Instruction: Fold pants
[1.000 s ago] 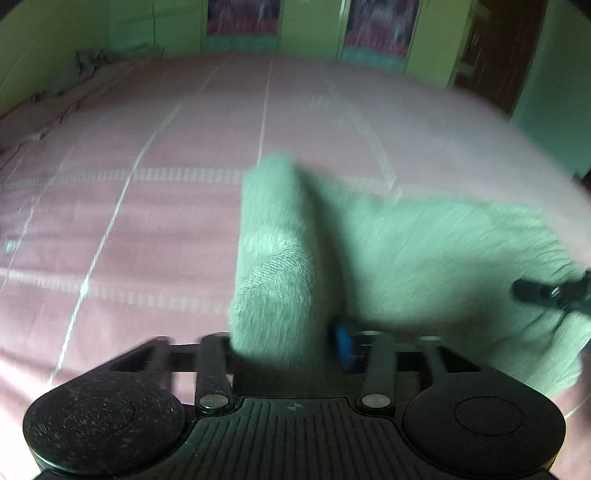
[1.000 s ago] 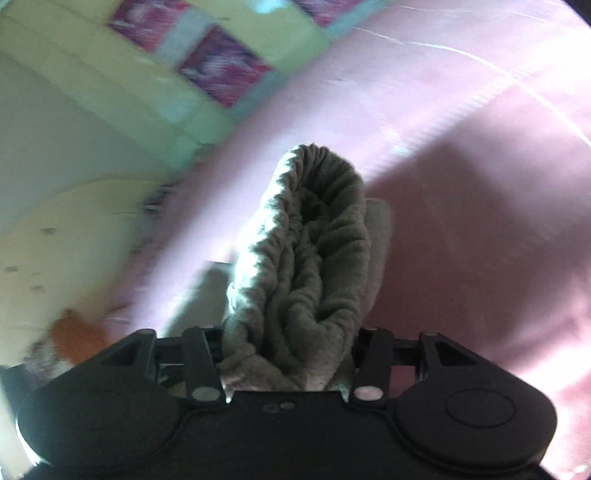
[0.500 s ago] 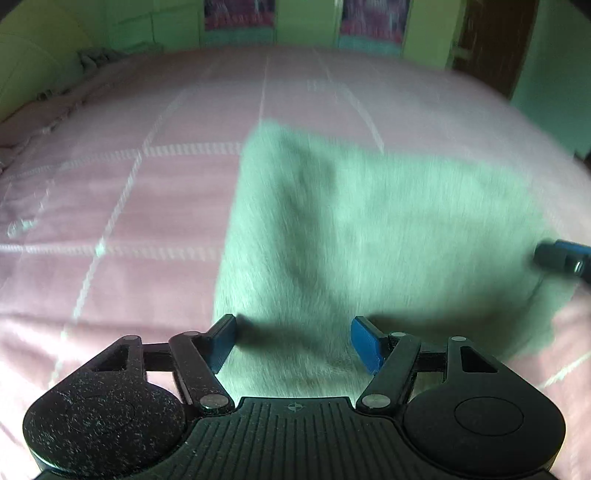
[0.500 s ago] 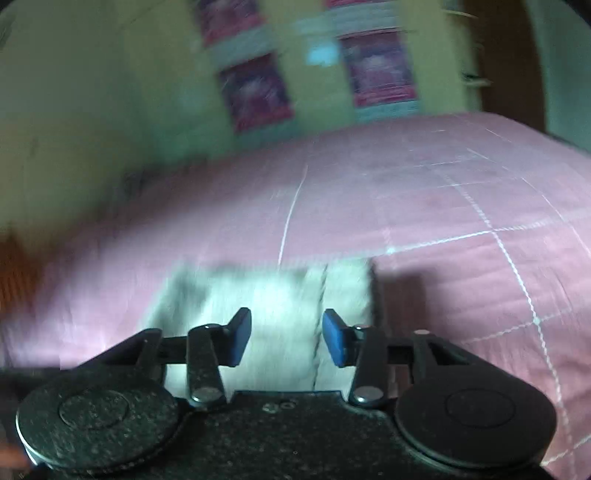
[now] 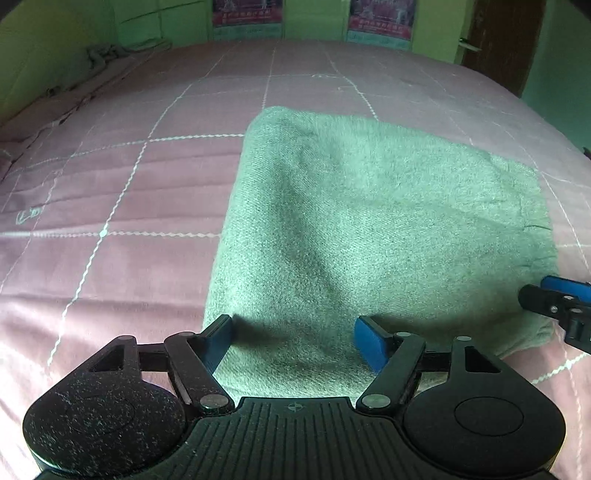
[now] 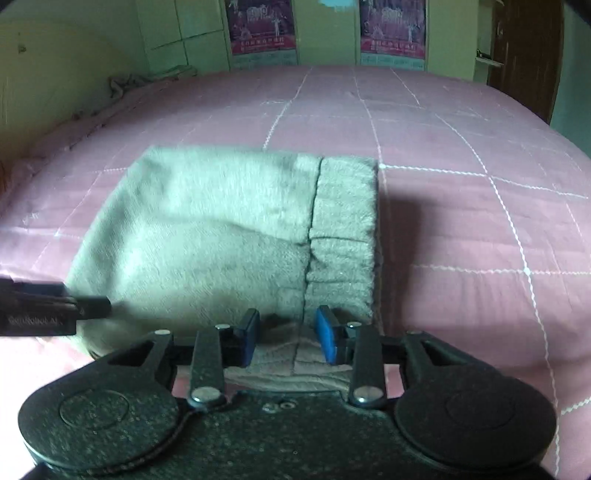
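Pants (image 5: 376, 236) lie folded flat on the pink bed (image 5: 110, 192) — left gripper (image 5: 293, 341) just spread wide, right gripper (image 6: 286, 338) part-open, both released, holding nothing.

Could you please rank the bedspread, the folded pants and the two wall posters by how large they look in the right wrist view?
1. Pink bedspread.
2. Folded pants.
3. The posters: left poster and right poster look alike, and both are cut off at the top.
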{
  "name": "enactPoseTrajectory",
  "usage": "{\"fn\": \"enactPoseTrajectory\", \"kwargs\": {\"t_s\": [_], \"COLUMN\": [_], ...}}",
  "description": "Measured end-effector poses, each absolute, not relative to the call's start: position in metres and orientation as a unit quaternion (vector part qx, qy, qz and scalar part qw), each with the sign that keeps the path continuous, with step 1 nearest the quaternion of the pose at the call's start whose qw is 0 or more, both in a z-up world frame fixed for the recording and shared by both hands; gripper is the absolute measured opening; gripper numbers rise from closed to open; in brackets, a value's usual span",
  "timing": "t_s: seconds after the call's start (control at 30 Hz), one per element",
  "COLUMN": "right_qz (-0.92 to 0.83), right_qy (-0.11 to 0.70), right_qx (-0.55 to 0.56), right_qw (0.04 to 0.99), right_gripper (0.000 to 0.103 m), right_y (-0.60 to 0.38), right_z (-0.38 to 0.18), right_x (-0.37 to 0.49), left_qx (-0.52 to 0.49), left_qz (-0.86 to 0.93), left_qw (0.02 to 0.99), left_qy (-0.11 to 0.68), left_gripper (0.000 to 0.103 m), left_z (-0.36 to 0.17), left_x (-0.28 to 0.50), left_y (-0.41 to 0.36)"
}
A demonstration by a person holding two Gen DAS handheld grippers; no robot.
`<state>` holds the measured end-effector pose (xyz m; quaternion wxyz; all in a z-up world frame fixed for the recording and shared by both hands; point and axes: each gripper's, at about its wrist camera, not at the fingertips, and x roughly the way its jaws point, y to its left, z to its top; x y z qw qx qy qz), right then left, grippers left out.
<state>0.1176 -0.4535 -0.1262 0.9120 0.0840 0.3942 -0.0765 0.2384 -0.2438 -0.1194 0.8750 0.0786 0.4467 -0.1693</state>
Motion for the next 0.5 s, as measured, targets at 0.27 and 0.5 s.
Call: {"fn": "enactPoseTrajectory", "kwargs": {"t_s": [0.27, 0.5], "right_qz": [-0.079, -0.077], "right_qy": [0.358, 0.378], "right_qx": [0.153, 0.162], "right_qw": [0.918, 0.908], "right_gripper": [0.046, 0.056], "right_y": [-0.454, -0.437], "right_z": [-0.098, -0.095], "right_x": [0.088, 0.071], "left_qx": [0.054, 0.062], "left_qz": [-0.158, -0.141], "left_qw": [0.89, 0.875], "left_qy": [0.424, 0.46], "left_gripper": [0.102, 0.103], "left_z": [-0.101, -0.09], "left_x": [0.217, 0.208], "left_y": [-0.241, -0.241]}}
